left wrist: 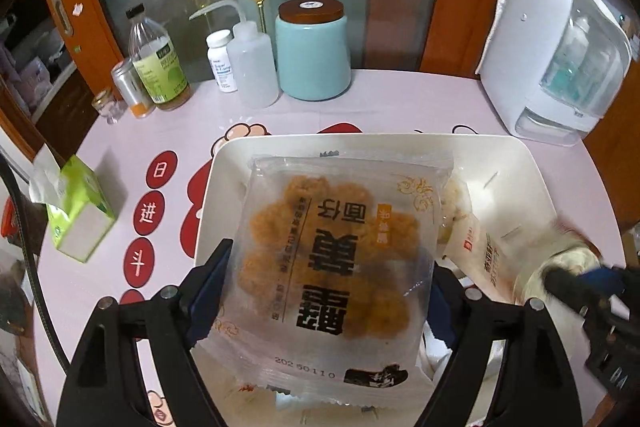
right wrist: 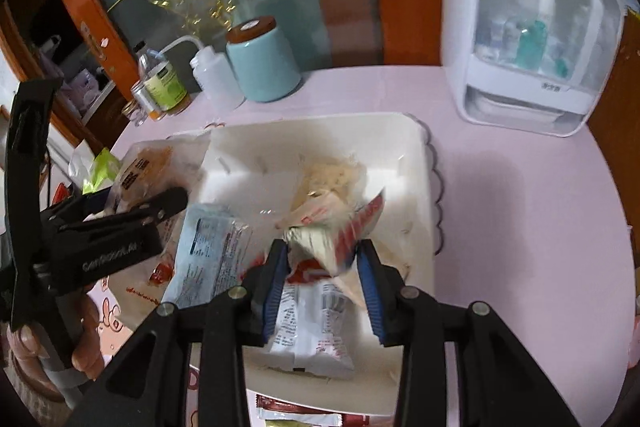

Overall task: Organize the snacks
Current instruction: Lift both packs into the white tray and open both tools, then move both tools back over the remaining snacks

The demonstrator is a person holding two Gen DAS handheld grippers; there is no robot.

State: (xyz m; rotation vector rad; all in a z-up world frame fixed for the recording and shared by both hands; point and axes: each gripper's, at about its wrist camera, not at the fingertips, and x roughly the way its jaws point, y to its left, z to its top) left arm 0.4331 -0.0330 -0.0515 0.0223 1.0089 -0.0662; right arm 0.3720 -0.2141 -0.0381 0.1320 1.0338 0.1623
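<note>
- Left claw (left wrist: 330,285) clamps the clear snack packet (left wrist: 340,263) by its two long edges; packet's long axis runs straight ahead from the claw, over the white tray (left wrist: 516,163).
- Tray sits on the counter (left wrist: 400,107), directly ahead and below both claws.
- Right claw (right wrist: 323,259) nips a crumpled red-and-white packet (right wrist: 336,239), held above the tray's near side; this claw looks nearer the tray interior.

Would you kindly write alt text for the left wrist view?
The left gripper clamps a clear snack packet of golden-brown pieces above a white tray on a pink table. Behind stand a teal canister and bottles.
</note>
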